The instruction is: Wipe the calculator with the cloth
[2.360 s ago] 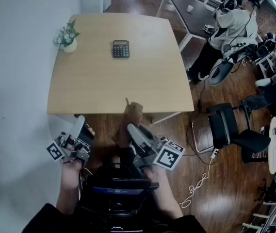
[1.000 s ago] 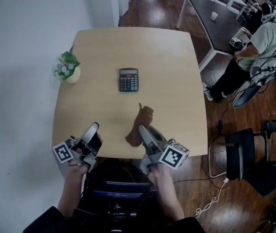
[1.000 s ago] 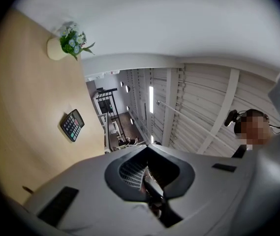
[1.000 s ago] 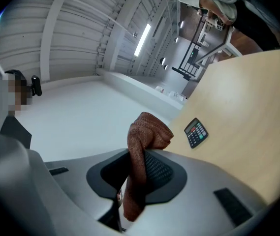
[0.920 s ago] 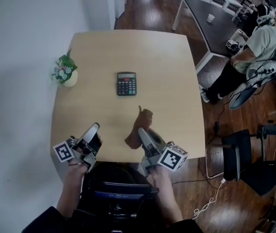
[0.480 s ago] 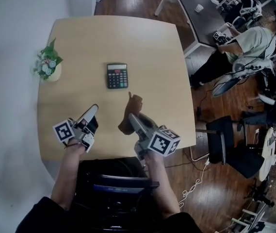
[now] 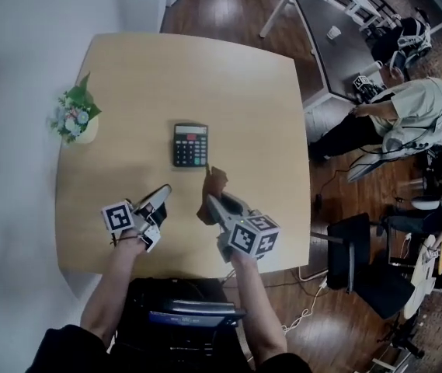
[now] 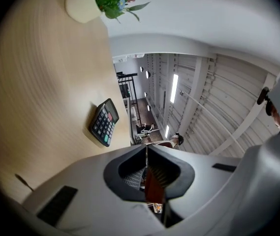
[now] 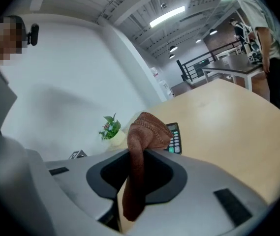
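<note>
The right gripper (image 7: 214,203) pinches the brown cloth (image 7: 215,183) near the calculator (image 7: 190,144), the left gripper (image 7: 161,193) is pressed together, and the pale pot (image 7: 86,134) holds flowers (image 7: 71,115)

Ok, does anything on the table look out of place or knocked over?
Nothing stands out: the black calculator lies flat on the pale wooden table, the small potted plant stands upright, and the brown cloth is pinched in the right tongs.

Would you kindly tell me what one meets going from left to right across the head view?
potted plant → left gripper → calculator → right gripper, shut on the cloth → person in a pale top standing beyond the table's right edge
</note>
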A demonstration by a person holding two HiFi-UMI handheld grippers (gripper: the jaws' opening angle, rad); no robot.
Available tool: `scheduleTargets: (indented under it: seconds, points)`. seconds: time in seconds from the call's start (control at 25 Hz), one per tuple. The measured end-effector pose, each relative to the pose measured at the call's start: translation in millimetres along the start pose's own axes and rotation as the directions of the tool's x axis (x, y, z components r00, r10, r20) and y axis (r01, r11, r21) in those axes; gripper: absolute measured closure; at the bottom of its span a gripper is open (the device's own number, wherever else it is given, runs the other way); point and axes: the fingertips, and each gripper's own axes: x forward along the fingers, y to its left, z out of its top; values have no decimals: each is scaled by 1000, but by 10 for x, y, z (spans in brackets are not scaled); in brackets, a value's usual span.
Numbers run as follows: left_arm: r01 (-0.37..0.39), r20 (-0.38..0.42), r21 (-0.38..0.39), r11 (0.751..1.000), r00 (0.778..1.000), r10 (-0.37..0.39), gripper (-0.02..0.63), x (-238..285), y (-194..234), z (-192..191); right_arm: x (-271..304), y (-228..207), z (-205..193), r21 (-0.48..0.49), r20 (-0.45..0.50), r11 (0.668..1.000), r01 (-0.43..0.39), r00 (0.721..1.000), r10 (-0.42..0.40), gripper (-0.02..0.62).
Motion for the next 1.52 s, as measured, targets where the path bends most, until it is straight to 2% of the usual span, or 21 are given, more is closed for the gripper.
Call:
scheduleTargets:
  seconds: [0.2,0.4,0.52,0.64,0.72,0.8,0.92,1.0,1.08,1.16,1.28,1.4,1.52]
  points:
    - [-40,61,-24,999,997,42,598,283,456,154,865,-282,252,-86,-73,995,-47,996,40,517]
    - [-158,52,-77,984,985,162,598,523,998,165,1924,-396,539,-136,-137,986,-96,988,77,517]
    - [-172,63,-106,979,982,179,606,627,1136,184,2377,-430,399,-197,-239,972,-130,968,81,517]
    - [-212,64,-98,972,974,218,606,670,1221,225,2452,-572,266,-283,-298,952,-119,954,31,517]
    - [-237,53,-107,966,968,244,606,700,1240,229,2327,-757,283,-299,-284,951,-81,959,-7,515]
    - [-238,53,-130,963,968,246,606,721,1236,229,2114,-1053,328,-306,-258,952,-4,963,-79,515]
    - [-226,57,-140,964,970,236,606,720,1241,237,1766,-1526,413,-324,-218,933,154,948,-232,515]
    - [-222,56,-135,966,971,231,606,713,1247,246,1636,-1603,511,-338,-185,917,210,941,-284,516]
    - [-213,62,-140,967,973,223,606,720,1233,252,1681,-1366,616,-348,-153,922,173,959,-237,517]
    - [-201,77,-148,968,974,214,606,725,1213,263,1888,-938,646,-352,-152,934,63,981,-124,517]
    - [-187,100,-146,972,974,202,606,727,1187,284,2284,-378,505,-375,-218,923,-88,976,4,515]
    - [-188,111,-149,971,972,205,606,728,1176,275,2512,-293,291,-392,-300,912,-124,954,0,515]
    - [-192,111,-147,970,971,209,606,725,1184,270,2439,-533,247,-394,-305,916,-74,951,-55,515]
